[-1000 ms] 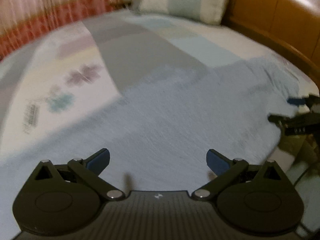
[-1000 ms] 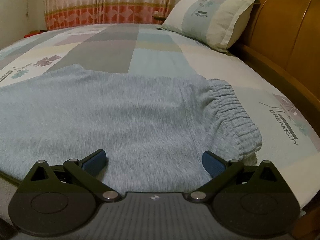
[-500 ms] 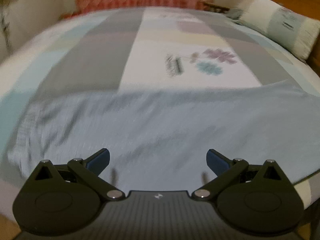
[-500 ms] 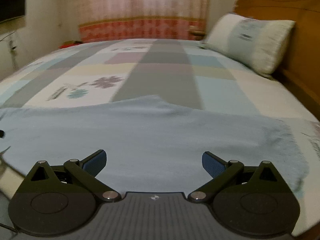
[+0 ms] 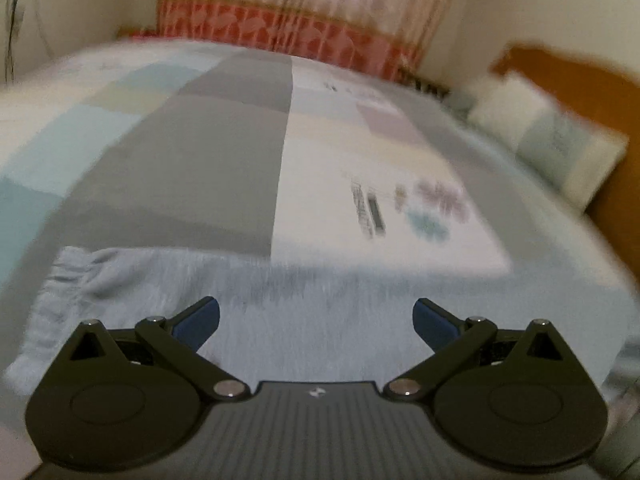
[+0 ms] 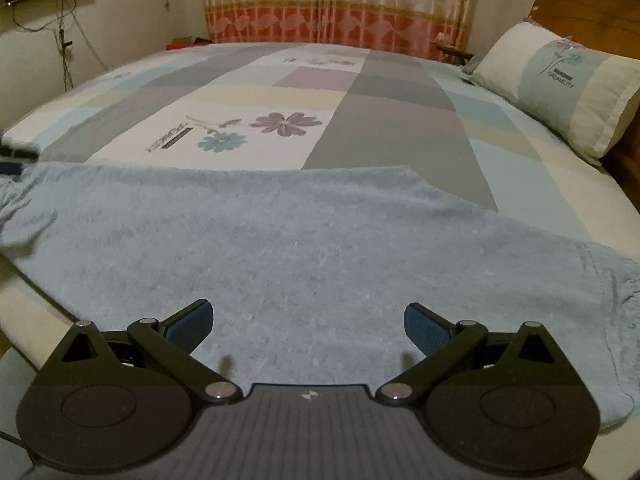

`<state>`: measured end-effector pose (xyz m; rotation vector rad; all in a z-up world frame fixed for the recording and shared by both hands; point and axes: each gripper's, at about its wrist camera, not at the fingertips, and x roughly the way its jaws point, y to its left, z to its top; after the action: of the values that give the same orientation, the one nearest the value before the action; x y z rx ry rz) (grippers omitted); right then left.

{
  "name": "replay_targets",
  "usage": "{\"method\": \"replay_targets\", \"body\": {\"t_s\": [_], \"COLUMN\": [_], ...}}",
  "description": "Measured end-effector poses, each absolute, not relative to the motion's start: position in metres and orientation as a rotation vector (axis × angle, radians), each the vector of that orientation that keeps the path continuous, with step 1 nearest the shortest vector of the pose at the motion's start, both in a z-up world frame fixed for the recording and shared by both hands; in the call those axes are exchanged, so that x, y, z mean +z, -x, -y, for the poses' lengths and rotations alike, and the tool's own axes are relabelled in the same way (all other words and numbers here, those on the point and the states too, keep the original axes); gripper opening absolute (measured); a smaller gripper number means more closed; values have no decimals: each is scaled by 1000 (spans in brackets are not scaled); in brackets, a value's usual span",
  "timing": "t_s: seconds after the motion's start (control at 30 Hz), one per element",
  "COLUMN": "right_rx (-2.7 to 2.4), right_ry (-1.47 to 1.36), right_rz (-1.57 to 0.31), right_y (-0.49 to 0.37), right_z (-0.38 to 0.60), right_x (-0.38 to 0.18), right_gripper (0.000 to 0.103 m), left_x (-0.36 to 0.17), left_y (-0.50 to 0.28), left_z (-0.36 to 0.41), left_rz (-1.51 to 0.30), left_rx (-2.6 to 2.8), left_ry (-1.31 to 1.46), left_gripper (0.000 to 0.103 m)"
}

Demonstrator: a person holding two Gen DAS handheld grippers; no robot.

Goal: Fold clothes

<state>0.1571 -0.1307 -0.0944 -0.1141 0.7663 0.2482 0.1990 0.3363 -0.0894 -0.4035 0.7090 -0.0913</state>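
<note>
while the fleecy pale-blue garment (image 6: 304, 240) lies flat along the patchwork bed's (image 6: 384, 120) near edge, the left gripper (image 5: 316, 320) and right gripper (image 6: 308, 326) gape wide above it, holding nothing.

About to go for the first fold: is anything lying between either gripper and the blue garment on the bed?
Nothing visible. The right gripper and left gripper are both open directly over the light blue garment, with only bare cloth between the fingers. The bedspread beyond it holds only a pillow by the headboard.

A patchwork-sheeted bed (image 6: 384, 120) with a pillow (image 6: 560, 80) fronts a wooden headboard (image 6: 592, 16) and pink curtain (image 6: 340, 0).
</note>
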Motion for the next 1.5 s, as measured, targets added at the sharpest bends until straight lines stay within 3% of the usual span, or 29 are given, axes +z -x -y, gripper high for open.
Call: {"method": "replay_targets", "body": {"t_s": [0.27,0.47,0.67,0.9,1.17,1.4,1.5], "right_rx": [279,276,277,283,278,276,268], "right_ry": [132,150,143,140,143,143,145], "right_rz": [-853,-852,-825,-810,-789,-791,-803], "right_y": [-169,-169,-167,-167,-165,-166,-169], "right_z": [124,124,124,126,125,124,123], "right_x": [-116,-128,-132,-133,-135,-136,-135], "right_gripper": [103,103,103,103,103,103,103], "left_x": [-129,-120,-105,-123,-98,-124,-112], "left_y": [-236,-235,-213,-189,-159,-158,-156], "left_z": [-394,-399,-370,-359,-279,-263,-260], "left_rz": [-709,-686,-697,-782,-746,-829,-800], "left_rx": [2,114,13,79,-45,9,18], "left_ry": [599,590,526,425,76,38,61], "left_gripper": [101,100,101,101,102,102,101]}}
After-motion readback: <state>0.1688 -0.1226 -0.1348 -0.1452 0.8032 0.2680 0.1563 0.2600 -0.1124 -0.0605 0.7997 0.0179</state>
